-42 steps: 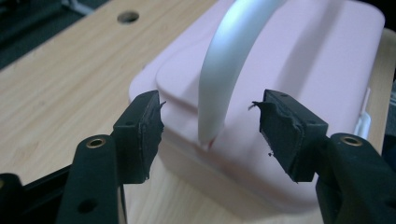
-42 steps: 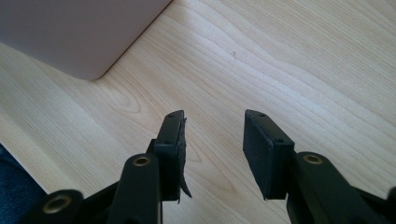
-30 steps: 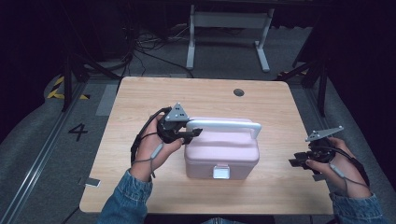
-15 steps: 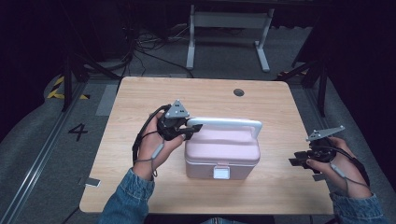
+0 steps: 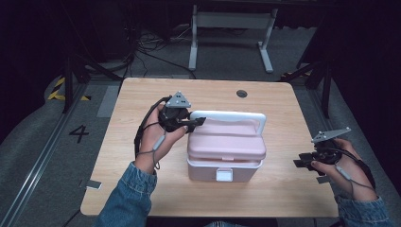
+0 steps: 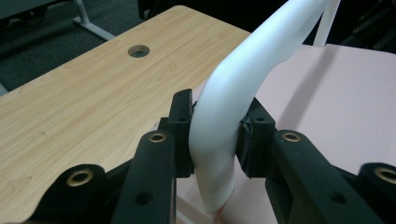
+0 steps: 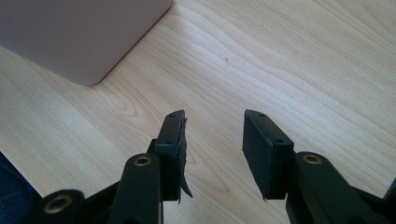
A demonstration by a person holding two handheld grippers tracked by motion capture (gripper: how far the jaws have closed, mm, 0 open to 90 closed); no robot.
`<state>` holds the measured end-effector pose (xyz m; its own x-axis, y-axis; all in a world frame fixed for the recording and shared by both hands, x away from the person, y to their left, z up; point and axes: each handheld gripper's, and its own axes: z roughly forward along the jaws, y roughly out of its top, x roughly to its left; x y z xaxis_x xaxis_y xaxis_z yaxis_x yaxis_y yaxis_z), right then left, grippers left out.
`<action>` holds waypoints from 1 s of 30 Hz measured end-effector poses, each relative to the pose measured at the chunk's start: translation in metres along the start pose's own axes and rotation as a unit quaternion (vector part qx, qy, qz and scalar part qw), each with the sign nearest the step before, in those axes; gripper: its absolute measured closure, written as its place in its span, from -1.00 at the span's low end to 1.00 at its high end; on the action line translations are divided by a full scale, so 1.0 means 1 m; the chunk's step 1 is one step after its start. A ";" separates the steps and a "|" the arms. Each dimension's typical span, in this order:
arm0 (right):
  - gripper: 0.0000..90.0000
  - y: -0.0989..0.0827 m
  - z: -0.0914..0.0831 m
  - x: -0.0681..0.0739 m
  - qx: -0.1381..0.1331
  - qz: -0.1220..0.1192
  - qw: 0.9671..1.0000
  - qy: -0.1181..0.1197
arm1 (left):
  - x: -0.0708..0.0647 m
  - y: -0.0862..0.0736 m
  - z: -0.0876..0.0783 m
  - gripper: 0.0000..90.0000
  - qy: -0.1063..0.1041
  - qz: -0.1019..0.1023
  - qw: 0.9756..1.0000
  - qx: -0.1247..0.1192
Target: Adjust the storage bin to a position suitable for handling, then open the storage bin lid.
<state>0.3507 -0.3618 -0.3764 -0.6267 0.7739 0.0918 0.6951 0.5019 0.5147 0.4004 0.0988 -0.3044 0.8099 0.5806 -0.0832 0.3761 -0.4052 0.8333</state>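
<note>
One second back, looser; now clamped fast with the left claw [image 6: 215, 140] on the handle [image 6: 261, 60], a pad pressed to each flank of the white bar and no gap on either side. Grips low on the bend, just above the left end of the box [image 5: 226, 149], where the bar drops towards the pink lid. Closed down within that second and then settled, with barely a shift of the hand. Reaches in roughly level from the left of the box in the high view, with the handle upright over the lid. Leaves the box where it was a second ago, flat on the table [image 5: 142, 99], lid down, with the white latch [image 5: 224, 175] at the front of the box too small to judge as fastened or not. Well to the right of the box and clear of it, finds the right claw [image 7: 212, 140] idle over bare wood, parted wide around nothing, same as a second ago. Reads as grasp made, lift not begun. Probably calls next for a carry or a tilt by the handle. Risks a swing or a lopsided hang, being held at the left end of the box rather than over its middle, unless steadied from the right of the box.
</note>
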 end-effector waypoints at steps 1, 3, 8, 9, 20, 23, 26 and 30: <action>0.34 0.000 0.000 0.000 -0.001 0.000 1.000 0.001 | 0.002 0.001 0.000 0.59 -0.002 -0.002 1.000 -0.003; 0.34 0.001 0.001 0.001 -0.001 -0.002 1.000 0.004 | 0.004 0.003 0.001 0.59 -0.002 -0.004 1.000 -0.004; 0.35 0.002 -0.001 0.001 -0.008 -0.004 1.000 0.005 | 0.009 0.008 0.002 0.60 -0.002 -0.008 1.000 -0.007; 0.35 0.002 -0.001 0.001 -0.011 -0.005 1.000 0.006 | 0.010 0.009 0.003 0.60 -0.003 -0.012 1.000 -0.010; 0.52 0.009 -0.009 0.005 -0.052 0.001 0.998 0.024 | 0.020 0.019 0.007 0.64 -0.004 -0.015 1.000 -0.018; 0.57 0.012 -0.014 0.007 -0.079 0.001 0.996 0.032 | 0.024 0.021 0.008 0.64 -0.008 -0.020 1.000 -0.018; 0.65 0.017 -0.019 0.010 -0.103 -0.006 0.994 0.037 | 0.024 0.023 0.009 0.64 -0.009 -0.024 1.000 -0.017; 0.73 0.026 -0.023 0.017 -0.130 -0.016 0.990 0.051 | 0.029 0.024 0.011 0.64 -0.009 -0.026 0.999 -0.019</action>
<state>0.3498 -0.3443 -0.3419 -0.6885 0.7097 0.1495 0.5679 0.3992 0.7198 0.4376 0.0979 -0.2924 0.7975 0.5878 -0.1360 0.4010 -0.3479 0.8475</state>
